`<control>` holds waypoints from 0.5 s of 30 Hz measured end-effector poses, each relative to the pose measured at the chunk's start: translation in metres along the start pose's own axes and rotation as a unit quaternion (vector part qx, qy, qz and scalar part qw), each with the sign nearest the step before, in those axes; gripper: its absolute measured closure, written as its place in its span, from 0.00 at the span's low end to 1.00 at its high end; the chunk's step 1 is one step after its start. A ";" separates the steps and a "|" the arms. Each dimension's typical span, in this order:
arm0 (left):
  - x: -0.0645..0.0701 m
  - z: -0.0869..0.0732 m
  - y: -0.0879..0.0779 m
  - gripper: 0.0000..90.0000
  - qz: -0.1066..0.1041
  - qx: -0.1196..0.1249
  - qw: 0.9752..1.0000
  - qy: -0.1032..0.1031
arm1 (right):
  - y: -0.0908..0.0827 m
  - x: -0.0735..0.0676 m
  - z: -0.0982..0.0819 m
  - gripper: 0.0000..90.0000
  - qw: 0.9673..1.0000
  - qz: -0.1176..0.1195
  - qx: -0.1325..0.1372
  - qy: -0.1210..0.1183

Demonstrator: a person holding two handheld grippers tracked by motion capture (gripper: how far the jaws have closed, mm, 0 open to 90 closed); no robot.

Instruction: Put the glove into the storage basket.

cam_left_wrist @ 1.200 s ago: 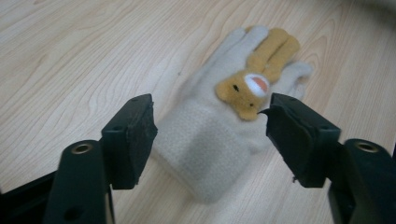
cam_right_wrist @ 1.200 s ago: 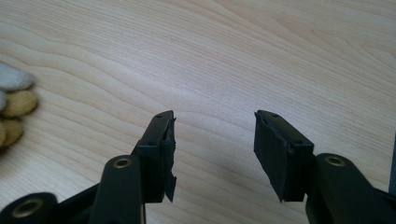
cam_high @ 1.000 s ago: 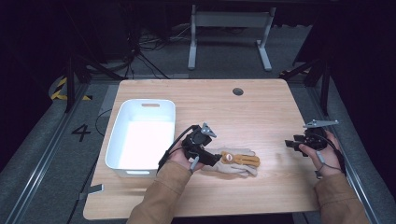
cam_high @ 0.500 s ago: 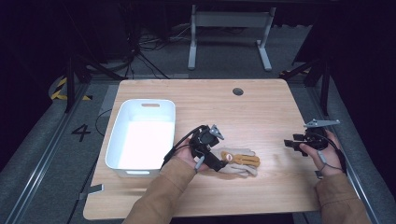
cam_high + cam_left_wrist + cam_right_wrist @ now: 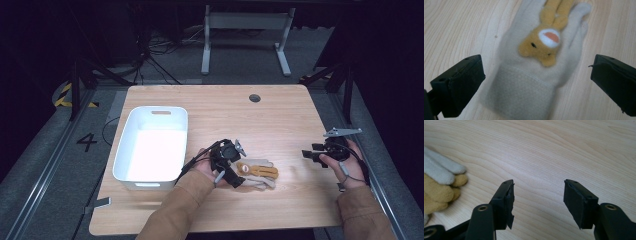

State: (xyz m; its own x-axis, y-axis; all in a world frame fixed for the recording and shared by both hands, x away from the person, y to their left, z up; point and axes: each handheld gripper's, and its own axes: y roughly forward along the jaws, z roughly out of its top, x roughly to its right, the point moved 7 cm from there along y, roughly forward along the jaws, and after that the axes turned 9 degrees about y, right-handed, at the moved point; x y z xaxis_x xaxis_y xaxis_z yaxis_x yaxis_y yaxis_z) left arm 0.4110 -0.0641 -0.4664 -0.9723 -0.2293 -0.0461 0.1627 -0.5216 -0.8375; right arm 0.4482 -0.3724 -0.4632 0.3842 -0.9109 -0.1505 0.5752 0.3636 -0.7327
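Glove (image 5: 257, 174), beige with a tan animal figure, is laid flat near the table's (image 5: 280, 120) front edge, with bare wood all round and the white bin (image 5: 131, 150) to its left. Left gripper (image 5: 231, 170) has been lowered over its cuff since the earlier frame, jaws apart, nothing pinched. Right gripper (image 5: 311, 154), just widened, is held near the right edge.

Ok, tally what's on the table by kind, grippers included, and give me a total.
Glove, beige with an orange animal figure on it: 1
White bin: 1
Grippers, both open: 2, the left gripper over the glove's cuff, the right gripper over bare wood
Total: 4
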 end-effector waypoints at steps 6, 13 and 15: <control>0.000 -0.003 0.007 0.00 -0.005 0.013 1.000 -0.007 | 0.001 -0.003 0.001 0.47 1.000 0.005 0.004 -0.007; 0.000 -0.004 0.013 0.00 -0.012 0.059 0.998 -0.013 | 0.003 -0.006 0.001 0.46 1.000 0.011 0.002 -0.009; -0.001 -0.006 0.014 0.00 -0.012 0.066 0.998 -0.012 | 0.004 -0.007 0.001 0.45 1.000 0.012 0.003 -0.013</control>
State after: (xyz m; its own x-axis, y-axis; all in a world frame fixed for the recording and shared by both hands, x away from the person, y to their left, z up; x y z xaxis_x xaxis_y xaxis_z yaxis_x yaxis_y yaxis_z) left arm 0.4131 -0.0668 -0.4814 -0.9723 -0.2334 -0.0126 0.1613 -0.6313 -0.7585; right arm 0.4486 -0.3646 -0.4646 0.4167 -0.8965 -0.1503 0.5698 0.3864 -0.7253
